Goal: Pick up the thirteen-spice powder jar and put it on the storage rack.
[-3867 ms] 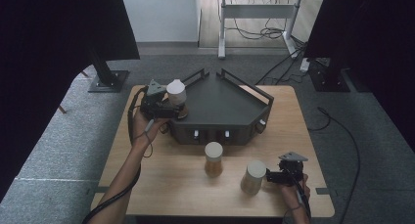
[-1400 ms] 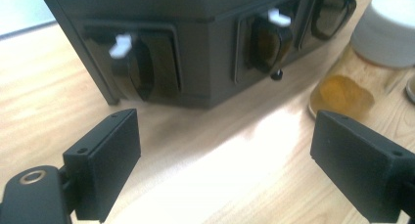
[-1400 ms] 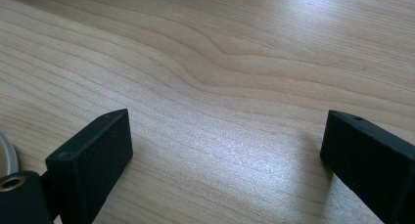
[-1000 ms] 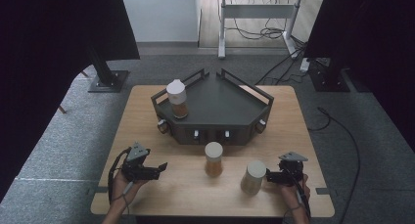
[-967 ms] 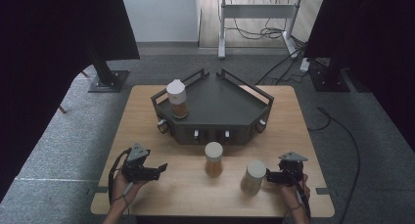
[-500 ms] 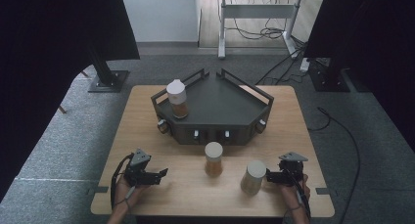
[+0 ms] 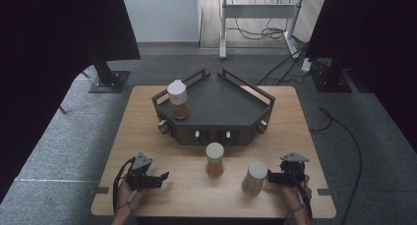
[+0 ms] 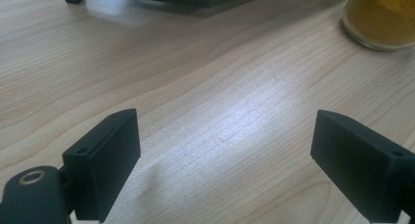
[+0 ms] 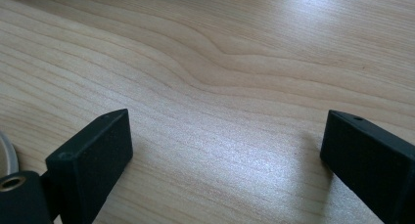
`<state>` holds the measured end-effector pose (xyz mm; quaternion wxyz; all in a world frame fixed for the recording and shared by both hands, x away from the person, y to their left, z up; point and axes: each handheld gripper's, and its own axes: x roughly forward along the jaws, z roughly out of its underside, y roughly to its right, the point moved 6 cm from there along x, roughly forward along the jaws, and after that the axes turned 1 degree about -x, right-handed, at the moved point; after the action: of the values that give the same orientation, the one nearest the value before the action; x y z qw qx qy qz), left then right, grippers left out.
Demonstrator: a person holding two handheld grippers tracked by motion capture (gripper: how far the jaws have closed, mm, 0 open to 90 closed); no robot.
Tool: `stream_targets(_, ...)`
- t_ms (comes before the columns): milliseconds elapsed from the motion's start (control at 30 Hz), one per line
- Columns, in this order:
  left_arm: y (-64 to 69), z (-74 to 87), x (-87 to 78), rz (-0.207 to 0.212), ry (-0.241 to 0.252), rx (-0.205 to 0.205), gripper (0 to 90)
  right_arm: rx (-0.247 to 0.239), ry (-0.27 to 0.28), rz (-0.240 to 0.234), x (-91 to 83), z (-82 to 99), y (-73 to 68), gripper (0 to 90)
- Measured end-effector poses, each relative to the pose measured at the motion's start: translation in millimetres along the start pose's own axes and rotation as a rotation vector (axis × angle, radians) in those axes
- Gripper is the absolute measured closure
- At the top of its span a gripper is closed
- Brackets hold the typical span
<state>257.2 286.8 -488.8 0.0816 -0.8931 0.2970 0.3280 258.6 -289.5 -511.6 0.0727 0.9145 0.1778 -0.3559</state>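
— Wooden table (image 7: 147,112) under everything, pale grain running across. Anything on it?

— Black corner-shaped rack (image 7: 221,107) at the far middle, small knobs along its near face. One jar with a white lid (image 7: 177,98) standing upright on the rack's left part, amber contents below the lid.

— More jars?

— Two, both upright on the bare wood nearer in. Middle jar (image 7: 215,159) just near of the rack's front, filled with something orange-brown. Right jar (image 7: 254,177) a little nearer and to the right, paler in look.

— Left gripper?

— Left gripper (image 7: 158,178) down low at the near left edge, held in a hand (image 7: 129,191), pointing right toward the middle jar but well apart from it. Jaws spread wide in the left gripper view (image 8: 222,165), bare wood between them, nothing touched. Yellow-filled base of a glass jar (image 8: 379,18) at the top right corner of that view, the rack's underside at the top.

— And the right one?

— Right gripper (image 7: 271,178) at the near right, pointing left, its tips just beside the right jar; contact hard to judge from above. Jaws parted wide in the right gripper view (image 9: 225,160), holding nothing, only wood grain between. Curved pale rim (image 9: 7,153) at the left edge of that view, just outside the left jaw.
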Motion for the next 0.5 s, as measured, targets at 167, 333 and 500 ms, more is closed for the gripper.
stream_targets(167,-0.3,2.9,1.5,0.0,0.0,-0.006,10.9,0.0,0.0,0.0,0.0,0.0,0.0,4.4)
stream_targets(333,-0.5,5.3,3.1,0.0,-0.002,-0.013,10.9,0.0,0.0,0.0,0.0,0.0,0.0,4.4)
stream_targets(500,-0.5,6.5,4.3,-0.001,-0.007,-0.017,10.9,0.0,0.0,0.0,0.0,0.0,0.0,4.4)
